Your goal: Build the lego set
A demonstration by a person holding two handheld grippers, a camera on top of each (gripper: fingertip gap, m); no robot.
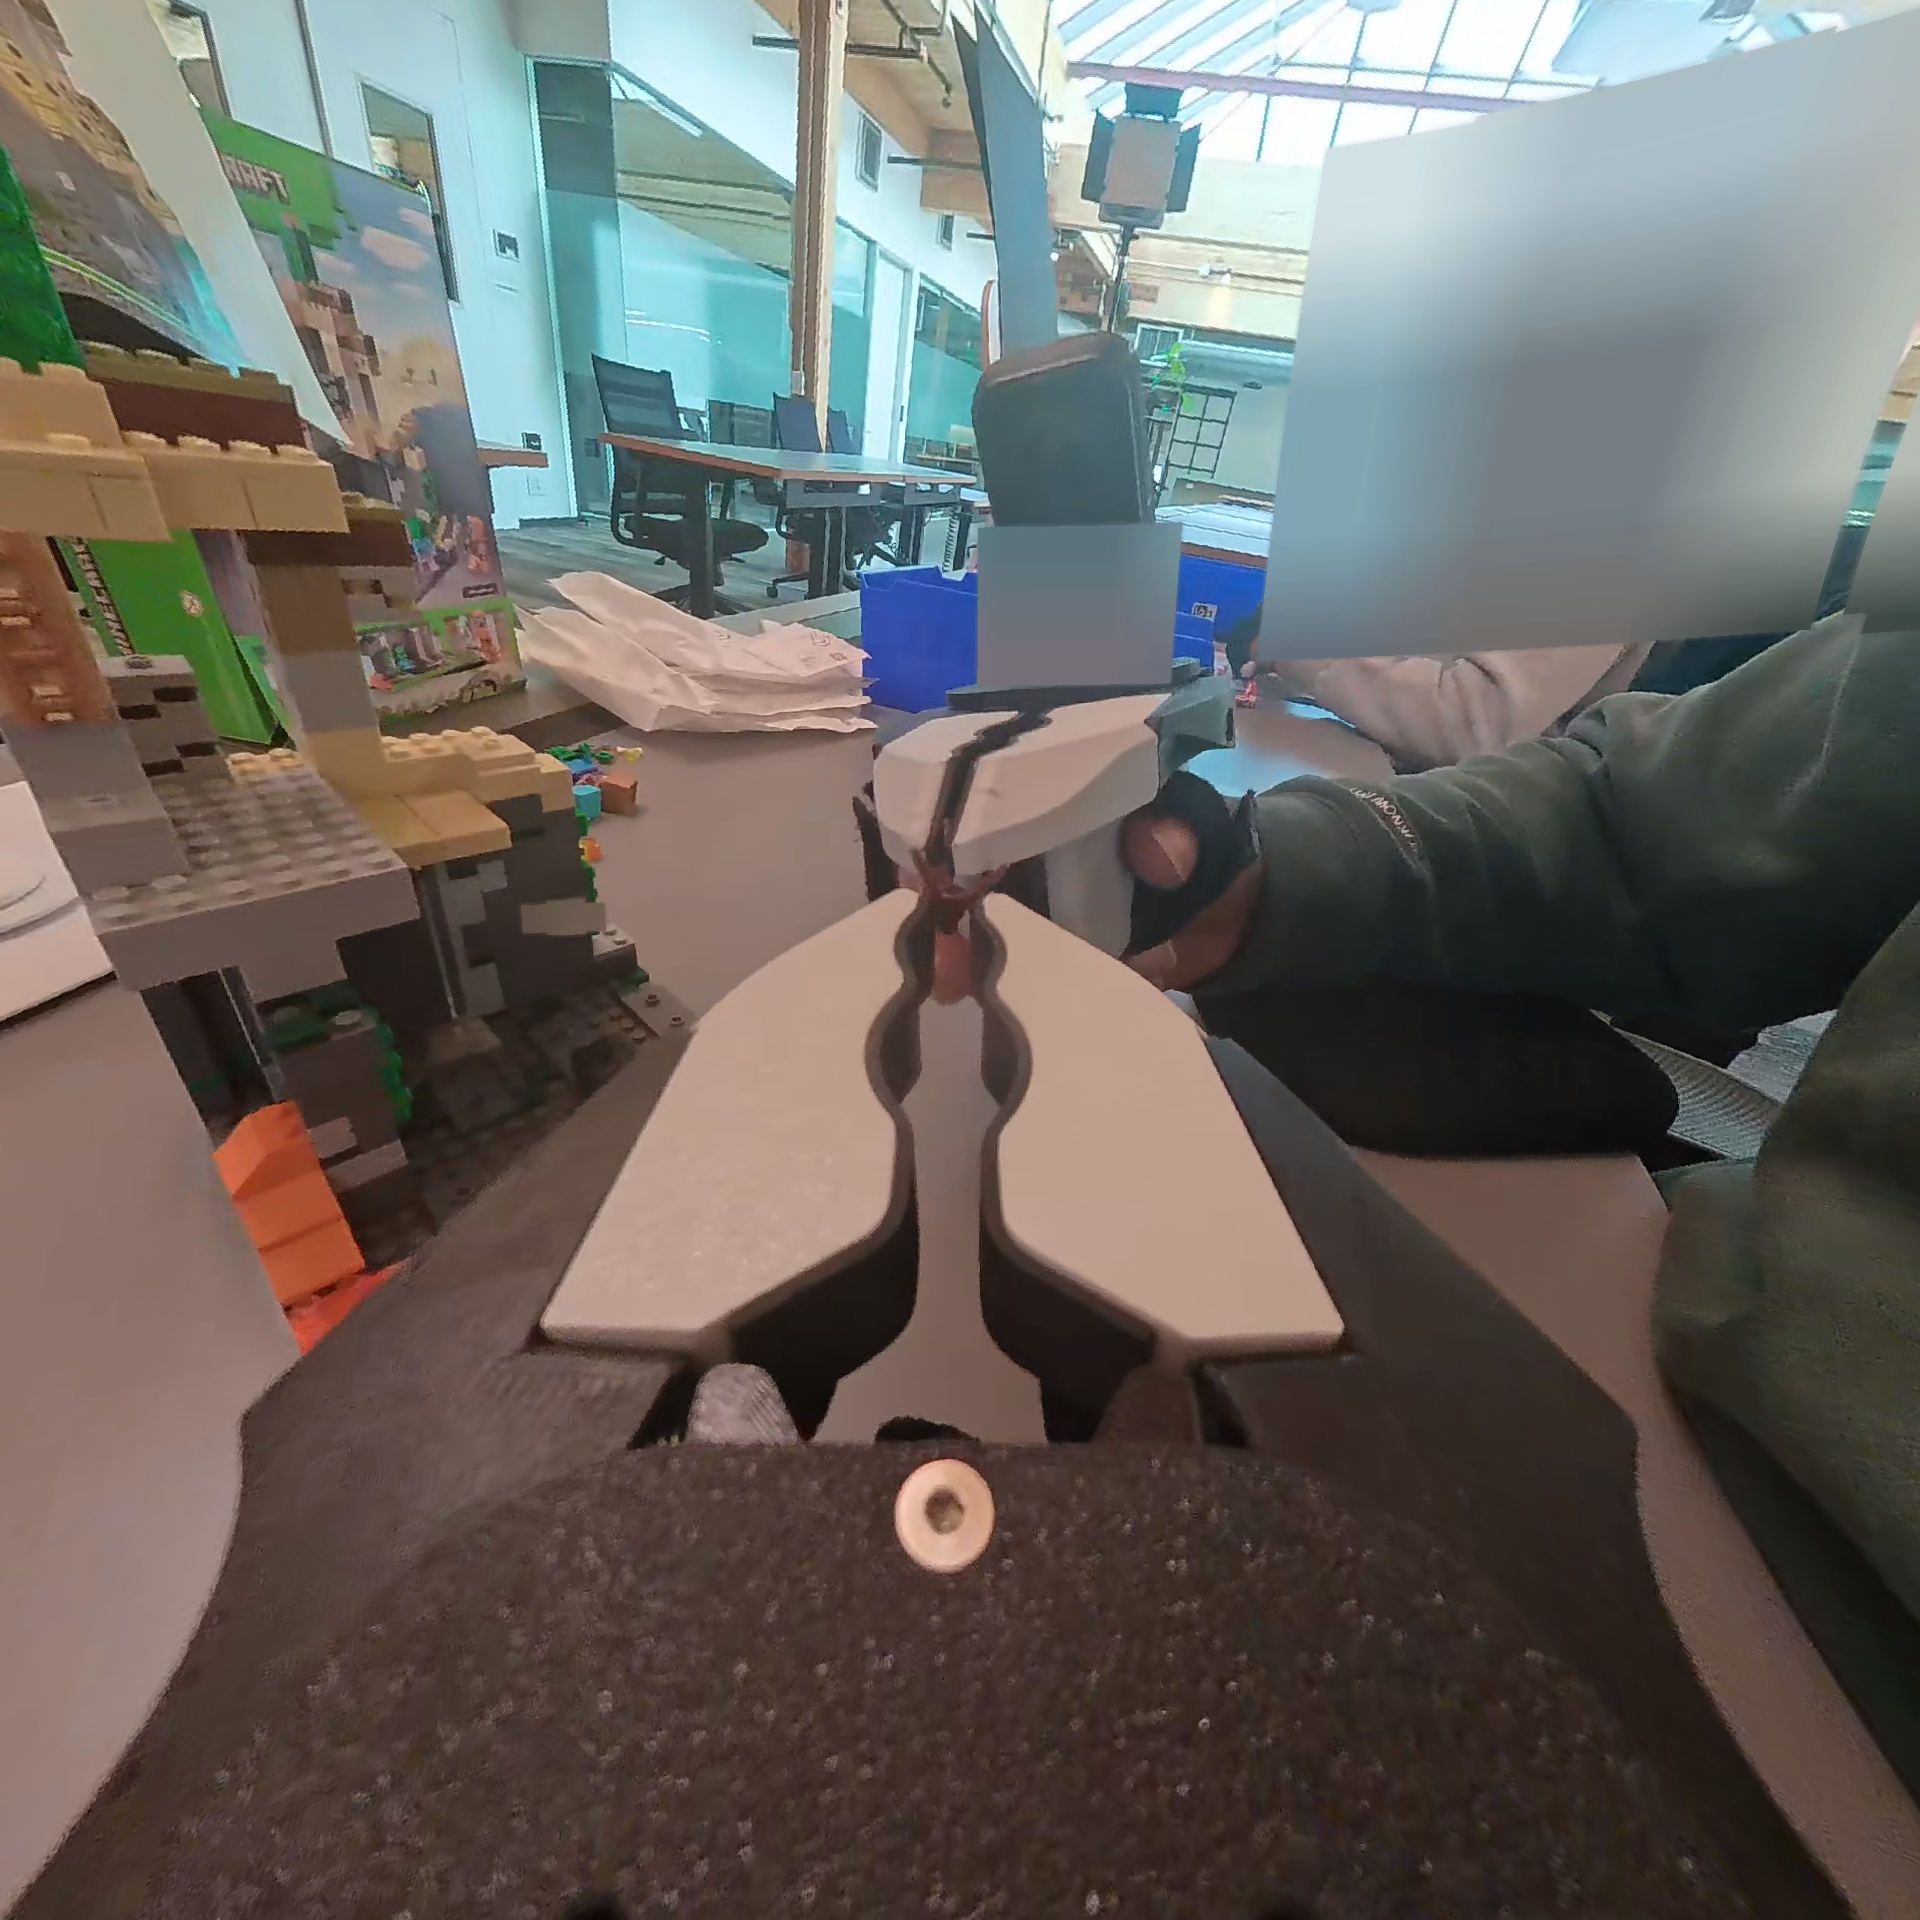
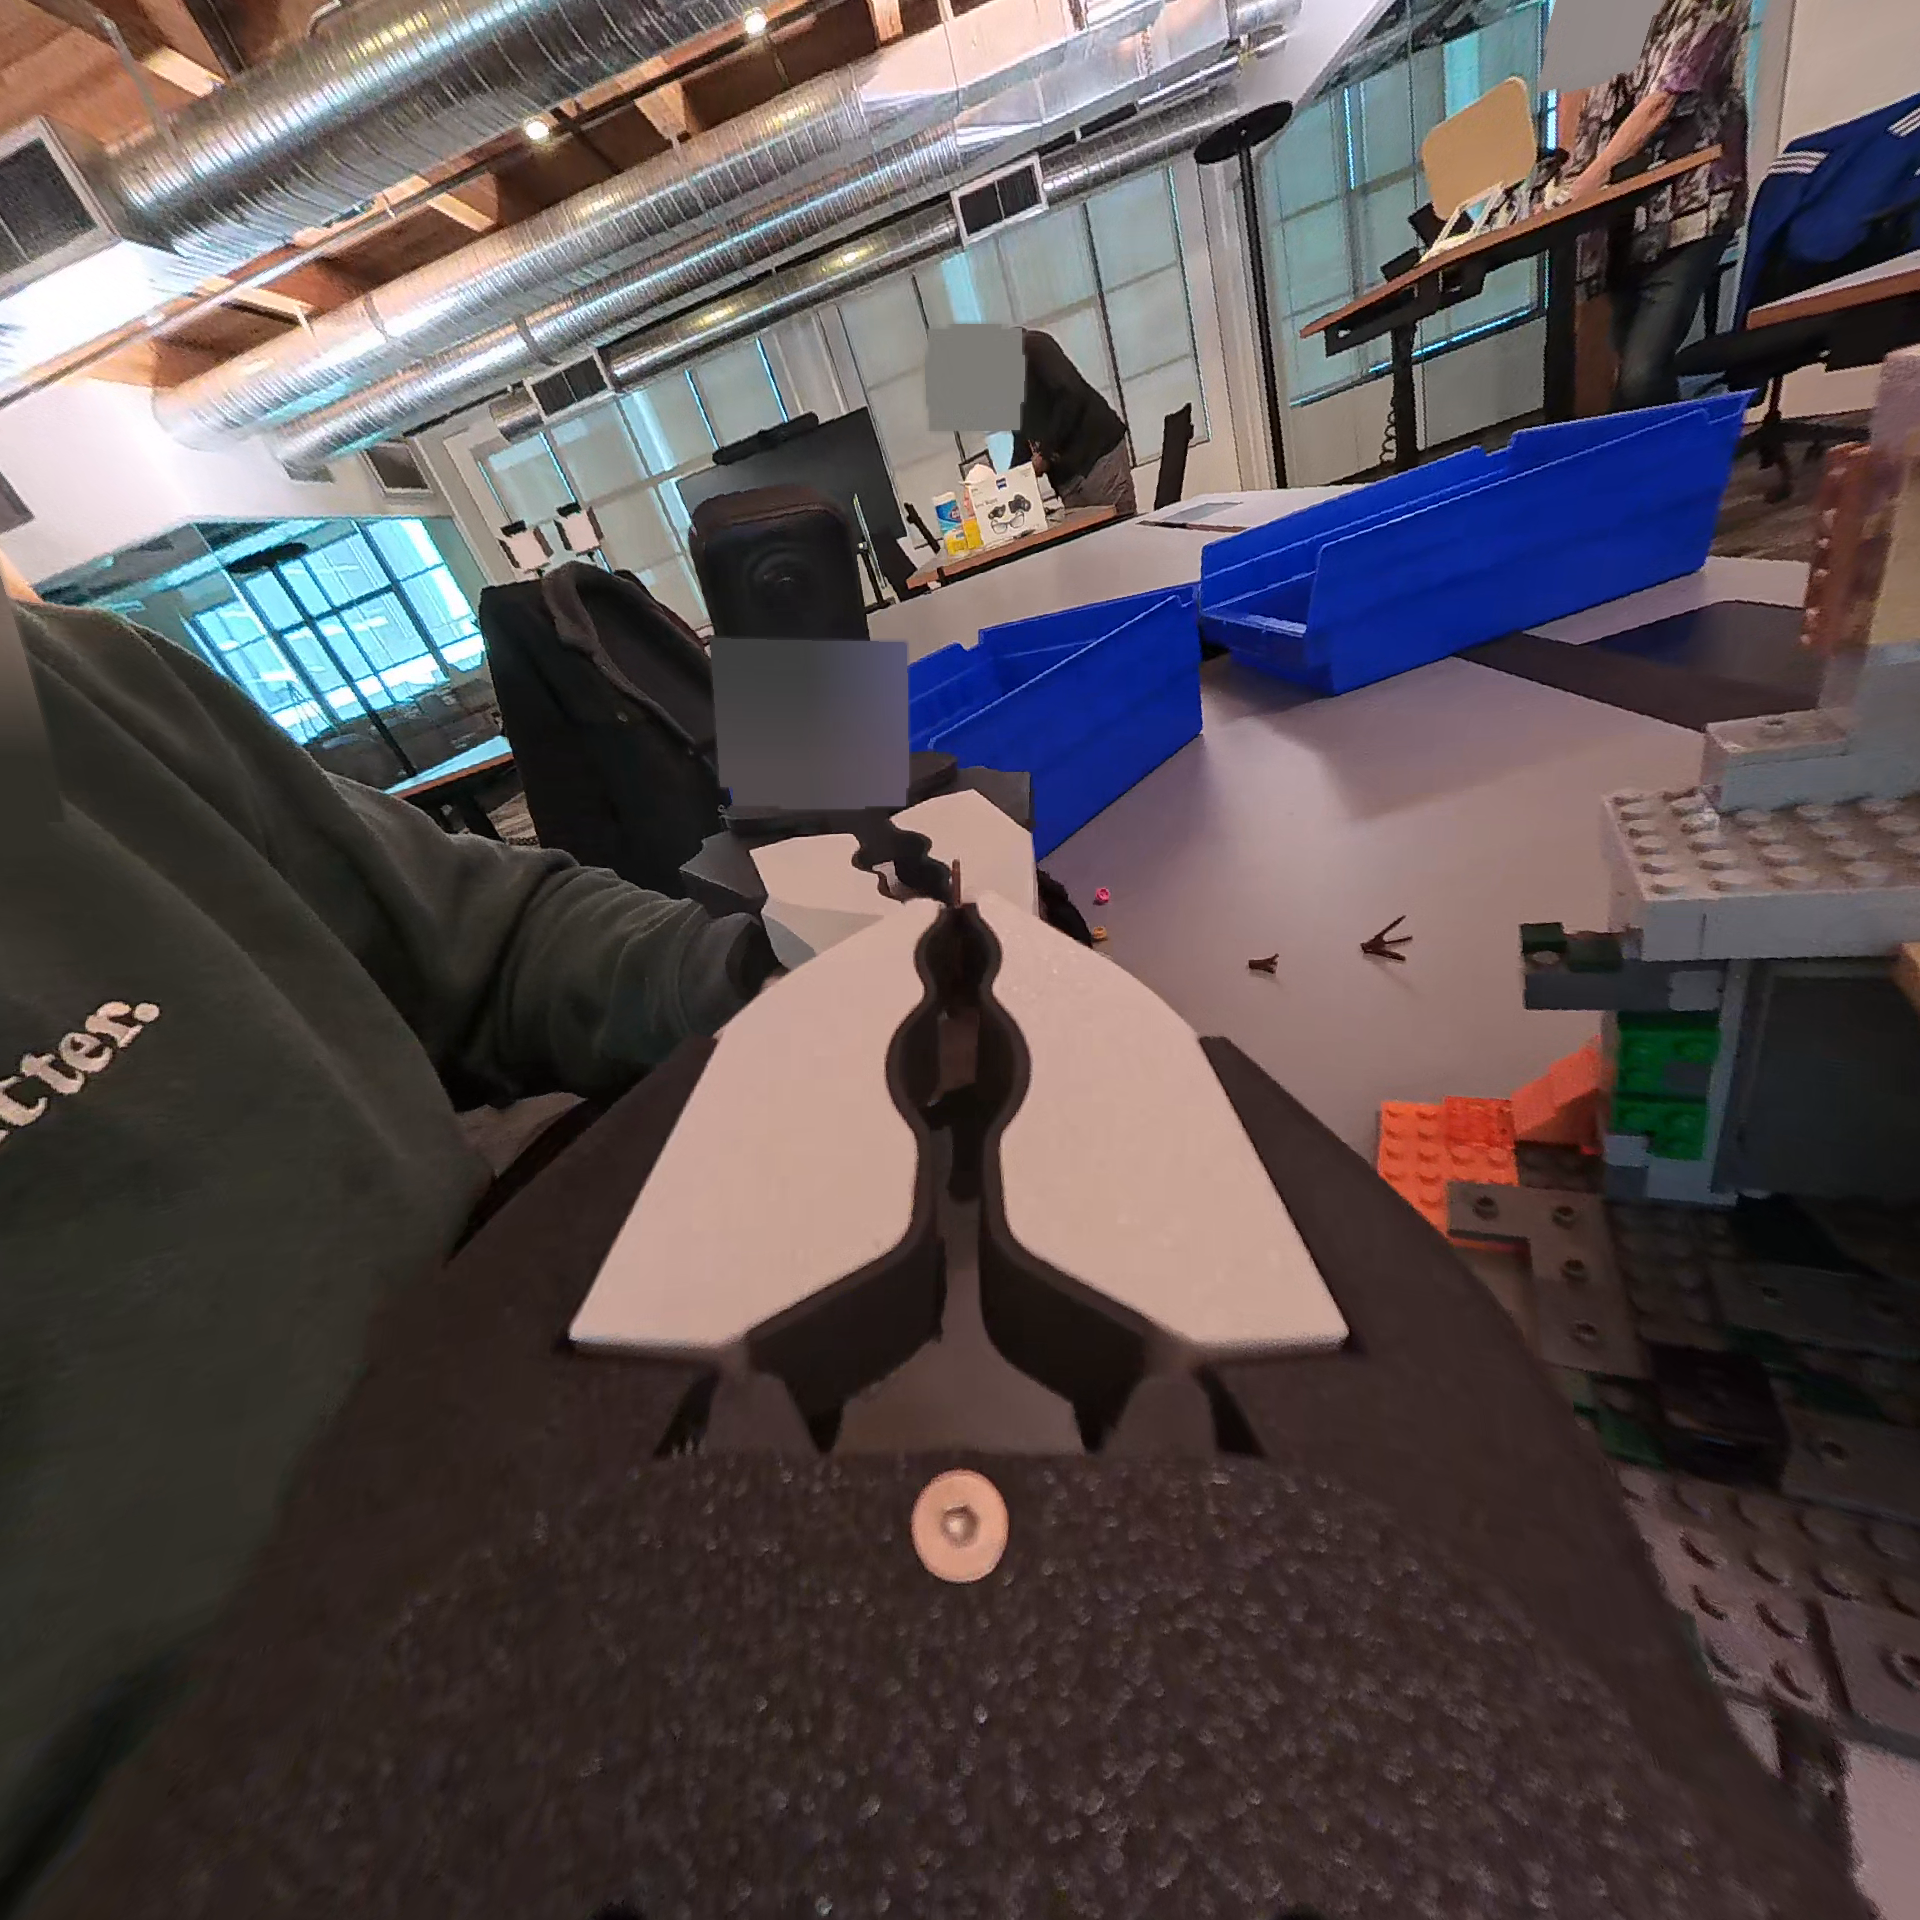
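Joining two tiny pieces in mid-air: left gripper (image 1: pixel 948 940) pinches a small pinkish-brown piece (image 1: pixel 948 971), right gripper (image 2: pixel 958 920) is closed on a thin dark-brown twig-like piece (image 2: pixel 956 1049), tips meeting just above the grey table (image 2: pixel 1351 831). Next move likely needs fine alignment, then pressing. Part-built grey-and-tan lego model (image 1: pixel 312 831) stands nearby; blue bins (image 2: pixel 1455 582) behind.
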